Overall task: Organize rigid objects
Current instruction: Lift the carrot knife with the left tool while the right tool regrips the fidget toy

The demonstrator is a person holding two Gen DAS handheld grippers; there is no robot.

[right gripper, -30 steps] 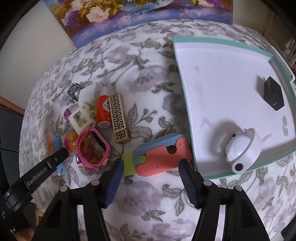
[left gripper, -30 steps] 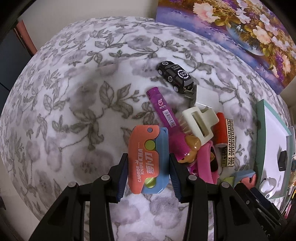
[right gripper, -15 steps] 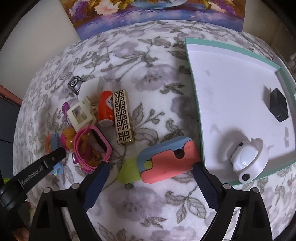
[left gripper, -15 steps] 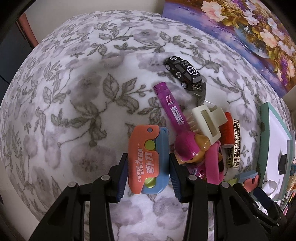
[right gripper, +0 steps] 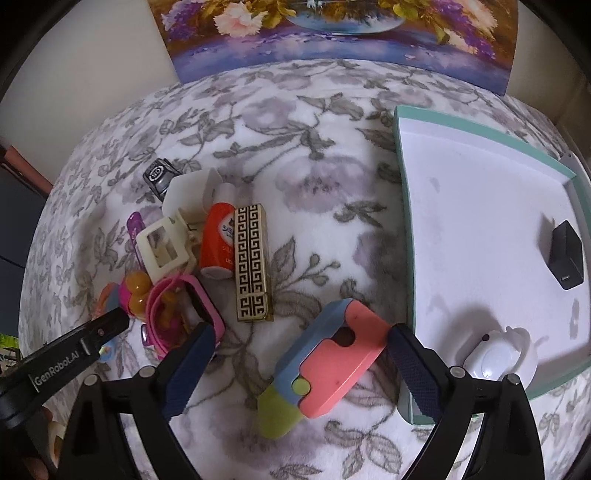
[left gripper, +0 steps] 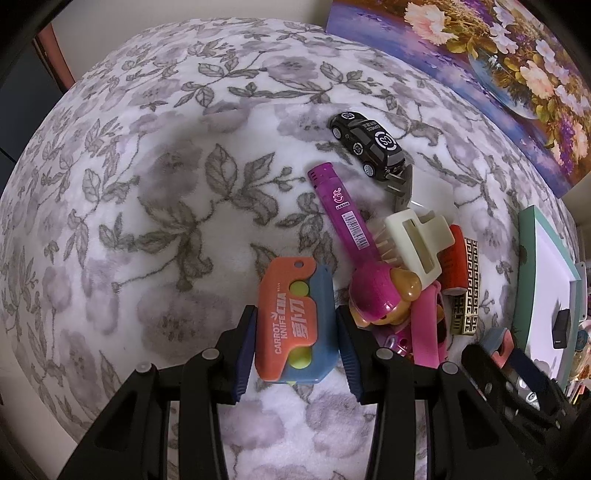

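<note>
My left gripper (left gripper: 297, 343) is shut on an orange and blue carrot knife toy (left gripper: 293, 319), held over the floral cloth. My right gripper (right gripper: 299, 373) is open wide around a second pink and blue carrot knife (right gripper: 325, 365) with its green blade out, lying on the cloth beside the teal-rimmed white tray (right gripper: 402, 206). In the tray sit a black cube charger (right gripper: 565, 254) and a small white device (right gripper: 498, 360). A pile of toys lies between: a pink watch (right gripper: 184, 310), a gold patterned lighter (right gripper: 253, 262), a red tube (right gripper: 218, 240), a cream hair claw (right gripper: 164, 247).
A black toy car (left gripper: 367, 144), a purple pen-like tube (left gripper: 343, 214) and a white plug (left gripper: 424, 194) lie at the pile's far side. A flower painting (right gripper: 332, 33) leans on the wall behind. The cloth's left edge drops off by a dark cabinet.
My right gripper has opened wide and moved forward so the pink and blue knife lies between its fingers. My left gripper keeps its grip on the orange knife and has shifted slightly.
</note>
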